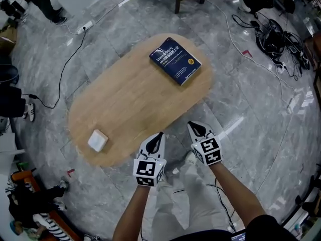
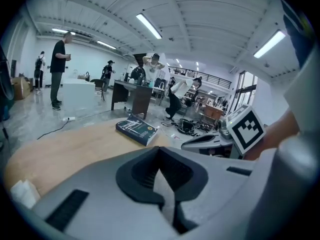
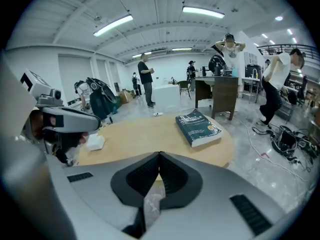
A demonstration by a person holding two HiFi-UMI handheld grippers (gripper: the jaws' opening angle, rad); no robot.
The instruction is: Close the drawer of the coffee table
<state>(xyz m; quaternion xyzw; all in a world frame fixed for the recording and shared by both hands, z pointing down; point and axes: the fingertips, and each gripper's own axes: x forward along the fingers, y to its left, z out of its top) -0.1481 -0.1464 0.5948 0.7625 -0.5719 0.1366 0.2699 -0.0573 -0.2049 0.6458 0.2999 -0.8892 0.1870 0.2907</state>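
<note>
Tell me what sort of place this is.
Probably a big open lab or workshop hall, not a home: strip lights on a high industrial ceiling, tangled cables on the marble-look floor, and a dark desk beyond the coffee table.

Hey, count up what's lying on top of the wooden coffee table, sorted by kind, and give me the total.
dark blue book: 1
small white block: 1
Total on the coffee table: 2
</note>
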